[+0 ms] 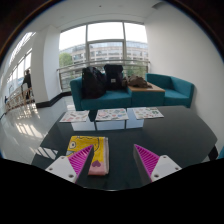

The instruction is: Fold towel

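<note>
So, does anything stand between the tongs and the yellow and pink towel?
Nothing visible does. The towel lies on the dark table right against one finger of the open tongs, partly between the two fingers, with no other thing between.

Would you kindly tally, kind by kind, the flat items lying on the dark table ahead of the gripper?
Patterned light cloths: 4
Yellow and pink towel: 1
Total: 5
The gripper is open, holding nothing.
</note>
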Motion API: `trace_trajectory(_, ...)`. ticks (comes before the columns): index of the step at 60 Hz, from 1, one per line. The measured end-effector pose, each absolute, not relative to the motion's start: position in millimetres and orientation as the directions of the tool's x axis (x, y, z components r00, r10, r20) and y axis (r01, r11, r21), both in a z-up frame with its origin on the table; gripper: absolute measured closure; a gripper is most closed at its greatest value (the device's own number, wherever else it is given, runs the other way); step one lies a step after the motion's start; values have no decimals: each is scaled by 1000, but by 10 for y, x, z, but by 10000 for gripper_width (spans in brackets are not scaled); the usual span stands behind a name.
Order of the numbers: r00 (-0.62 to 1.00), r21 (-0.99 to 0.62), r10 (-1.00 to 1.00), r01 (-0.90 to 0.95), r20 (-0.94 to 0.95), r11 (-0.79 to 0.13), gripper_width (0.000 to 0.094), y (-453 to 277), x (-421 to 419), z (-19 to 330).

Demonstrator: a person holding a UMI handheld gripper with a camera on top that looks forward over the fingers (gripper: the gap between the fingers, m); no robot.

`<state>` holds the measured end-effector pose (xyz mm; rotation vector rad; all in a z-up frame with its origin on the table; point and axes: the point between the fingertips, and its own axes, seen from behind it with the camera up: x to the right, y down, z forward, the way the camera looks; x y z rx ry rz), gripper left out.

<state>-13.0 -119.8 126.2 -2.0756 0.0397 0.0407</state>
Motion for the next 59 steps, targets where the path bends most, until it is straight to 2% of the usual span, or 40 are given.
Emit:
trace_trajectory(23, 998, -895, 64, 7, -24, -446, 137, -2433, -346, 1550)
trace_trajectory(41, 997, -933, 80, 30, 2, -359, 136, -2778, -389, 2061)
trace_trajectory(49, 996, -938, 84, 33, 4, -346, 138, -2891, -410, 2172)
trace_trajectory(59, 996, -943, 90, 25, -5, -333, 137, -2963, -483, 2137)
